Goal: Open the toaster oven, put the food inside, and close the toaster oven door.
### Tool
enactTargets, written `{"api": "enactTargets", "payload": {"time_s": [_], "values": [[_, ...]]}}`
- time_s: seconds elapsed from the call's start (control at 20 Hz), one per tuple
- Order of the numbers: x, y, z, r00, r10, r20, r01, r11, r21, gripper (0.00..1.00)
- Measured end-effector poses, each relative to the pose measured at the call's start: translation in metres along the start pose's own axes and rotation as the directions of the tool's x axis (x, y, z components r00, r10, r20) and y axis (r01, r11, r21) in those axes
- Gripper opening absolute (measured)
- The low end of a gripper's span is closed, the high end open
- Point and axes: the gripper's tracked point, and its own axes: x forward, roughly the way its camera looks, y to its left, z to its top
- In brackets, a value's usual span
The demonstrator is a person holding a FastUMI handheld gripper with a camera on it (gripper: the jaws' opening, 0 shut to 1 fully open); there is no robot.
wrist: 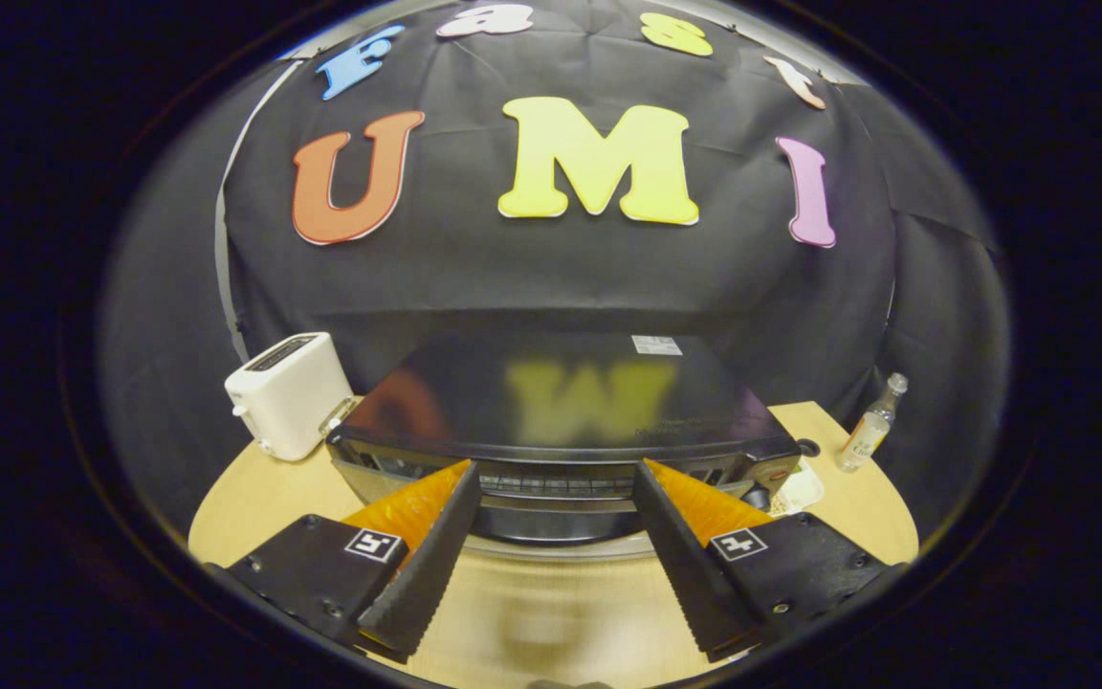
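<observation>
Black, glossy toaster oven [565, 402] sits mid-table on a pale wooden table [551, 612], straight ahead of the gripper [556, 483], its top reflecting the wall behind. Front faces the camera; door looks closed or nearly so, w/ a curved silver handle bar [561, 544] across the lower front, just beyond the fingertips. Gripper is spread wide, holding nothing, fingers framing the handle from either side, apparently lined up to hook or pinch it & pull the door down. Handle isn't touched yet, so the opening step is prob. just beginning.

Outward: a small pale dish [797, 490] at the oven's right front corner, maybe the food, too small to tell. White pop-up toaster [288, 394] just beside the oven's left corner. Small clear bottle [871, 426] stands upright near the table's right edge, apart from the oven.

Bare tabletop in front gives room for the door to swing down; the dish sits close to that arc & could be clipped.
</observation>
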Motion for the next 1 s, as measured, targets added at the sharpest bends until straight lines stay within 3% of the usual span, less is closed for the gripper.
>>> {"api": "enactTargets", "payload": {"time_s": [0.5,1.0], "values": [[-0.054,0.002,-0.071,0.997,-0.001,-0.082,-0.004,0.998,-0.055,1.0],[-0.069,0.001,-0.134,0.982,0.011,-0.191,-0.022,0.998,-0.059,1.0]]}}
